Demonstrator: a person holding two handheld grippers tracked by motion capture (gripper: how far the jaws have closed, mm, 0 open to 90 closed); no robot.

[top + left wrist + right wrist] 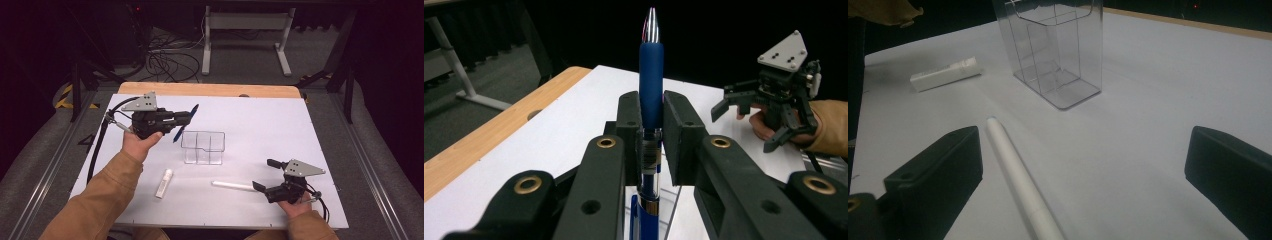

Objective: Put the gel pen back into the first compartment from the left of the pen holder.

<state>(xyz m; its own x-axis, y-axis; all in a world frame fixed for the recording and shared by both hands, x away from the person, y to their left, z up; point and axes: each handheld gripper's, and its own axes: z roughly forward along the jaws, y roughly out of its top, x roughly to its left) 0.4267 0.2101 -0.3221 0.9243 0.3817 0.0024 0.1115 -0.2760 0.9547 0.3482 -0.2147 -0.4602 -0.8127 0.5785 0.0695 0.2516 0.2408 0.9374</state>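
White along its whole length, the pen [233, 185] lies flat on the table [280, 135] just at nine o'clock of your right gripper [263, 175], whose jaws stand wide apart with nothing between them; in the right gripper view the pen [1020, 180] runs up past the inner edge of one jaw, so it sits off to one side of the gap rather than centred in it. Further toward nine o'clock a small white tube [164, 183] rests flat, well apart from the pen. Next out, near the middle of the sheet, stands the clear organiser [203, 147], upright and empty as far as you can see through its walls. Beyond it, at about ten o'clock, your left gripper [189, 118] hangs above the table with its jaws closed tight on a blue pen [185, 123], gripped around the rubber sleeve; in the left gripper view the pen's [651, 95] metal tip points up and away. Judging from this, the blue pen is bound for the organiser, and the risks are plain: the pen is tilted, so its lower end could catch the rim or a divider and tip the light box over. Releasing too high could let it bounce out. On your right side, closing now might pinch only the pen's edge and roll it away.
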